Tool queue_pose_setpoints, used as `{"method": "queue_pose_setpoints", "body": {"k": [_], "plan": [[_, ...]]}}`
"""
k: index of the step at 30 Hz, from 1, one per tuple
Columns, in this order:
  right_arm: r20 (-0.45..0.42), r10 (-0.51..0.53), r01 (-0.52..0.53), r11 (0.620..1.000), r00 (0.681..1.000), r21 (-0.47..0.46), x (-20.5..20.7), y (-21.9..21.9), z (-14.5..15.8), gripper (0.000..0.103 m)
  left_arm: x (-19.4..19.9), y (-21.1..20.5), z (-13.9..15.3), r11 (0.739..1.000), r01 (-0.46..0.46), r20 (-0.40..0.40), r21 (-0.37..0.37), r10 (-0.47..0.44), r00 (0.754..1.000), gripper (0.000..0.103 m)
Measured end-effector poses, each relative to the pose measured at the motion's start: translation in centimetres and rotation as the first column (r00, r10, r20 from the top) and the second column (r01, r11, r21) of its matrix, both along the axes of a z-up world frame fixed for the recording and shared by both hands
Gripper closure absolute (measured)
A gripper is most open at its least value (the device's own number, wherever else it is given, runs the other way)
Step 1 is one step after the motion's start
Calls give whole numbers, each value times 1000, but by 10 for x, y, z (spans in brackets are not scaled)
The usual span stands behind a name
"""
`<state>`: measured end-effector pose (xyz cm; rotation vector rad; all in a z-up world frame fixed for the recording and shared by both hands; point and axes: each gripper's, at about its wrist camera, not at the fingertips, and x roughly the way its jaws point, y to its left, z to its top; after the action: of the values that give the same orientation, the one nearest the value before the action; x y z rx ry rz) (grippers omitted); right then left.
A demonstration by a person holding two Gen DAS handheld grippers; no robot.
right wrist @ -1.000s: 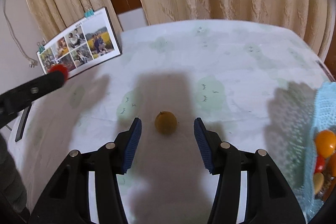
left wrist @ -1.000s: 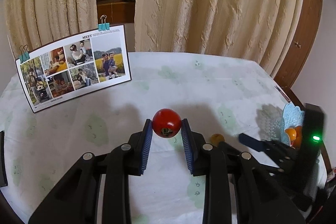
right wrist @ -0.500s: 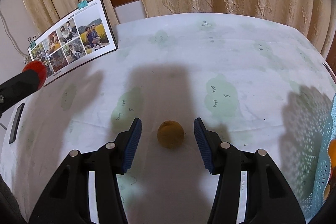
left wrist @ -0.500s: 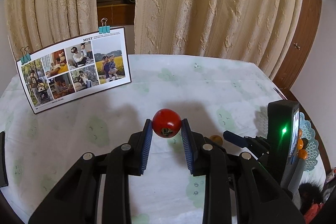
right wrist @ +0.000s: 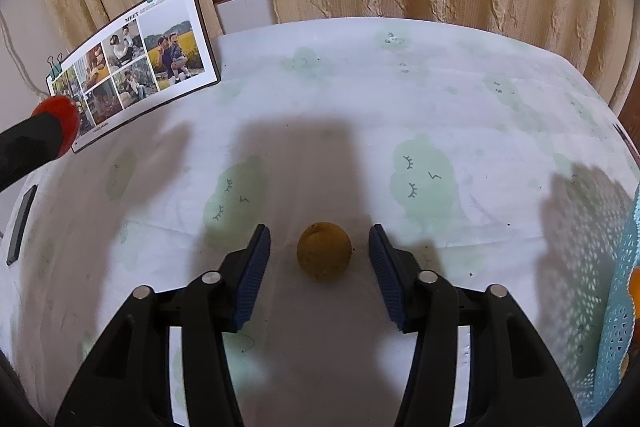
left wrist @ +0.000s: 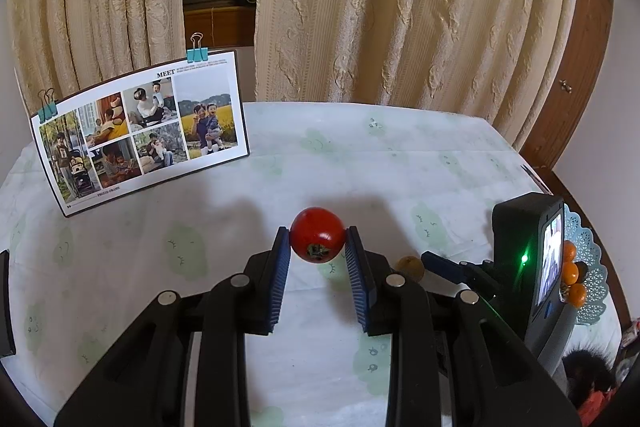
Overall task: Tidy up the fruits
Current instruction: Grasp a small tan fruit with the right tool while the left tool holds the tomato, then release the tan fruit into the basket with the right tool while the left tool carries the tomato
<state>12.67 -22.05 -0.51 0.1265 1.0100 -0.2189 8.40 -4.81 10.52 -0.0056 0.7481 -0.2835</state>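
Observation:
My left gripper (left wrist: pixel 317 241) is shut on a red tomato (left wrist: pixel 317 234) and holds it above the table. The tomato also shows at the left edge of the right wrist view (right wrist: pixel 60 113). My right gripper (right wrist: pixel 320 239) is open, low over the table, with a small brown-yellow fruit (right wrist: pixel 324 251) lying between its blue pads, touching neither. That fruit shows in the left wrist view (left wrist: pixel 410 266) beside the right gripper's finger. A light blue lace-edged basket (left wrist: pixel 592 267) at the right holds several orange fruits (left wrist: pixel 570 273).
A photo board (left wrist: pixel 140 131) with blue clips stands at the back left of the table. The white cloth (right wrist: pixel 400 99) has green cloud prints. A dark flat object (right wrist: pixel 22 223) lies near the left edge. Curtains hang behind.
My right gripper has moved forward and down so the brown-yellow fruit now sits between its open fingers. My left gripper still holds the tomato and has barely moved.

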Motion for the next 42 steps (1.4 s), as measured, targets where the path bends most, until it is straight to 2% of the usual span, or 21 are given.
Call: {"method": "queue_pose_setpoints", "body": {"k": [2, 3, 10, 18, 25, 36, 42], "plan": [[-5, 0, 0, 1000, 1000, -28, -1, 2, 0, 75, 0, 0, 0, 1000, -2, 0, 0, 2, 1000, 74], [-6, 1, -1, 1000, 1000, -25, -2, 2, 0, 76, 0, 0, 0, 1000, -2, 0, 0, 2, 1000, 74], [36, -29, 29, 1000, 999, 10, -17, -2, 12, 76, 0, 2, 0, 1000, -6, 0, -6, 6, 1000, 74], [80, -13, 10, 999, 997, 35, -51, 9, 29, 76, -1, 4, 3, 1000, -16, -3, -14, 16, 1000, 74], [158, -41, 35, 999, 987, 41, -88, 5, 59, 76, -6, -3, 5, 1000, 1, 0, -12, -1, 1000, 74], [291, -189, 196, 981, 938, 6, -154, -58, 124, 76, -24, -23, 11, 998, 56, 21, -2, -56, 998, 74], [310, -289, 307, 952, 906, -11, -175, -108, 141, 76, -34, -32, 15, 996, 89, 33, -3, -89, 995, 74]]}}
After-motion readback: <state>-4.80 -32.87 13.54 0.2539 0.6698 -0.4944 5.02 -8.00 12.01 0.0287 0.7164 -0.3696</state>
